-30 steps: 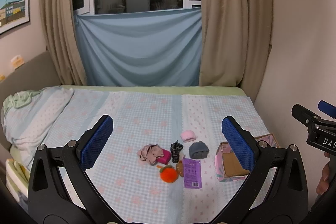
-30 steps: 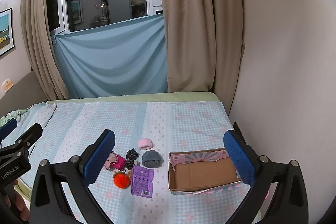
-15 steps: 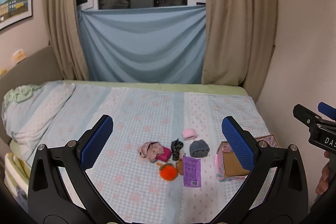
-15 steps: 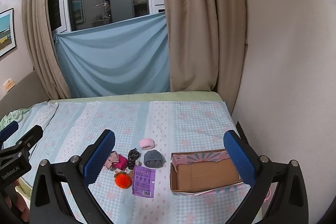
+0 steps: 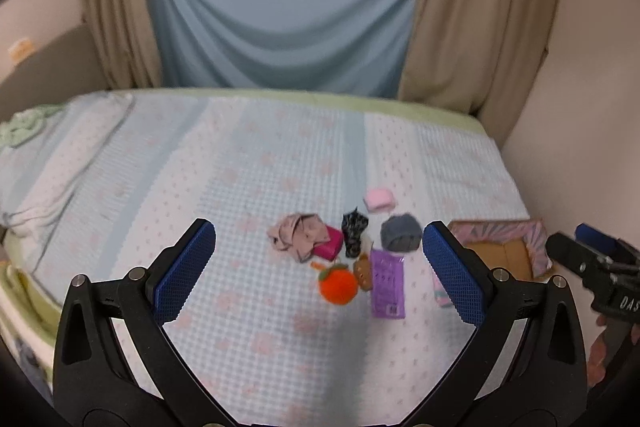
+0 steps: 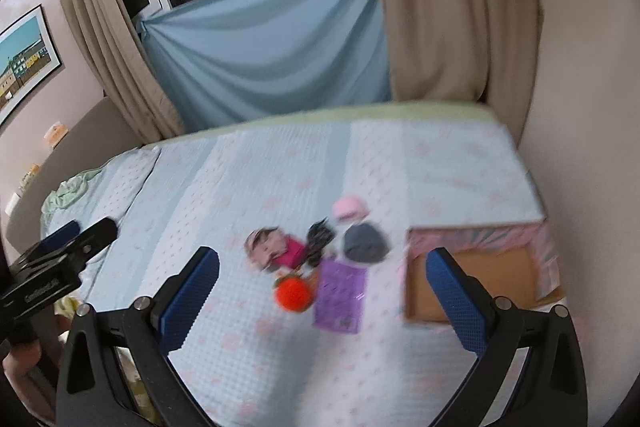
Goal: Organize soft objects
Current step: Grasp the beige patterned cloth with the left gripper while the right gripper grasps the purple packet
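Both grippers (image 5: 318,269) (image 6: 322,297) agape, soft pile (image 5: 340,251) beyond

The left hand-held gripper (image 5: 319,269) is a black plastic frame with two angled arms, each carrying triangular cut-outs and ending in a blue pad (image 5: 182,273) with a fine diamond grid. Round silver screws (image 5: 137,272) mark the joints of each arm. The right hand-held gripper (image 6: 322,297) is built the same way (black frame, blue textured fingers (image 6: 454,301), silver screws). Seen from the side, its black body carries white lettering, partly cut off, and a blue piece on top. Fingertips show at the grips.
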`<control>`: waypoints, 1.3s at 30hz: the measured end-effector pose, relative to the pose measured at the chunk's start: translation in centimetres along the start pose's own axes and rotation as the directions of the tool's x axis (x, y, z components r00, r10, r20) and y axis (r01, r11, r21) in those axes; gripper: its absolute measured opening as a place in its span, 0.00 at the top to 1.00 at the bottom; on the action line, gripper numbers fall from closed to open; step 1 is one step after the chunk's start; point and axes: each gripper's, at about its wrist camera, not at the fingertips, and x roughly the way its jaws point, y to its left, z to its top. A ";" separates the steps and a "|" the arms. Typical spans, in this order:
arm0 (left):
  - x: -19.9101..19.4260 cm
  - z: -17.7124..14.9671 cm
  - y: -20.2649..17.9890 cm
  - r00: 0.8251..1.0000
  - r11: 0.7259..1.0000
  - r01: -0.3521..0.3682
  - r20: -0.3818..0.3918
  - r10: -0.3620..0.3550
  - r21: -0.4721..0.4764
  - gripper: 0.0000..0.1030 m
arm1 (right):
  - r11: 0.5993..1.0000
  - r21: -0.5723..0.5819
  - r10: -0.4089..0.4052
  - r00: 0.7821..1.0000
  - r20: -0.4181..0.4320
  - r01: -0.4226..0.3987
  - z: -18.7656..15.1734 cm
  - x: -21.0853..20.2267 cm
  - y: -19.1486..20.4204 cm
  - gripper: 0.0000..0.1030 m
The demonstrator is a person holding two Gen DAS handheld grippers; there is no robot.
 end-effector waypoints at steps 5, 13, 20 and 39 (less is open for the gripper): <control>7.3 -1.2 2.8 0.994 0.997 0.064 -0.095 -0.060 0.043 0.00 | 0.995 0.104 0.017 0.995 -0.099 -0.007 -3.3 7.5 0.3 0.00; 22.0 -4.3 6.5 0.960 0.976 0.203 -0.215 -0.182 0.082 0.00 | 0.988 0.149 -0.001 0.978 -0.208 0.032 -9.2 19.7 -1.6 0.00; 34.1 -8.3 6.8 0.925 0.948 0.282 -0.301 -0.230 0.145 0.00 | 0.993 0.116 0.013 0.955 -0.295 0.023 -13.4 27.9 -4.1 0.00; 45.1 -11.5 5.8 0.892 0.924 0.354 -0.349 -0.286 0.148 0.08 | 0.982 0.182 0.095 0.949 -0.300 -0.041 -15.6 33.8 -6.8 0.27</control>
